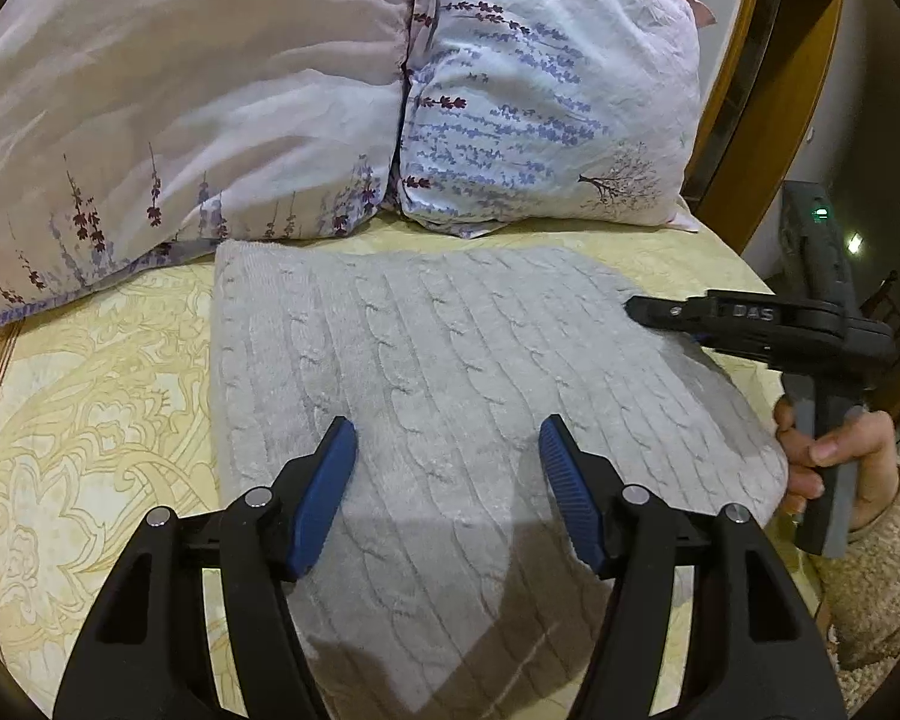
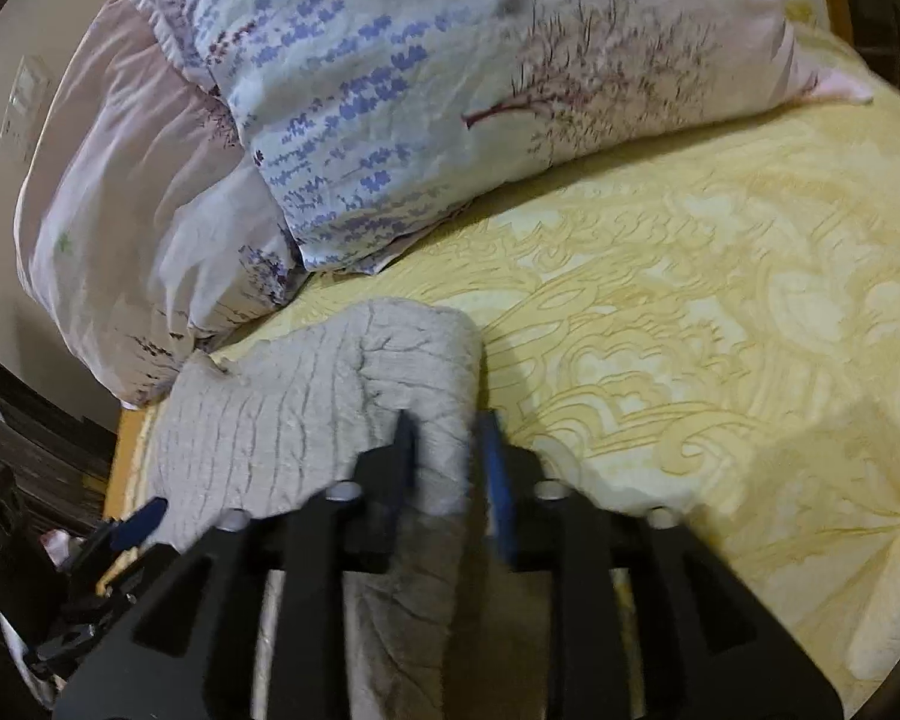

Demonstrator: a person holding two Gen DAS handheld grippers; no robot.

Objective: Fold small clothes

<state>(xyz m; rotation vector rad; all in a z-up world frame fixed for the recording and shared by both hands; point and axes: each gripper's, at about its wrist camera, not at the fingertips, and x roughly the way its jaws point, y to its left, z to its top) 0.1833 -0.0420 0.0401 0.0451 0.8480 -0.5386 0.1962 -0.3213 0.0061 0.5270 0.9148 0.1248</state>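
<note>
A grey cable-knit sweater [image 1: 450, 372] lies folded into a block on the yellow patterned bedspread [image 1: 90, 420]. My left gripper [image 1: 447, 444] is open just above the sweater's near part, its blue pads spread wide and empty. My right gripper [image 1: 636, 307] shows in the left wrist view at the sweater's right edge, held by a hand. In the right wrist view the right gripper [image 2: 450, 450] has its fingers close together on either side of a raised edge of the sweater [image 2: 306, 420], pinching the knit.
Two large flowered pillows [image 1: 210, 90] lie just behind the sweater, against a wooden headboard [image 1: 768, 90]. The bedspread [image 2: 720, 330] stretches wide beyond the sweater in the right wrist view. The bed's edge and dark floor [image 2: 30, 450] are at that view's left.
</note>
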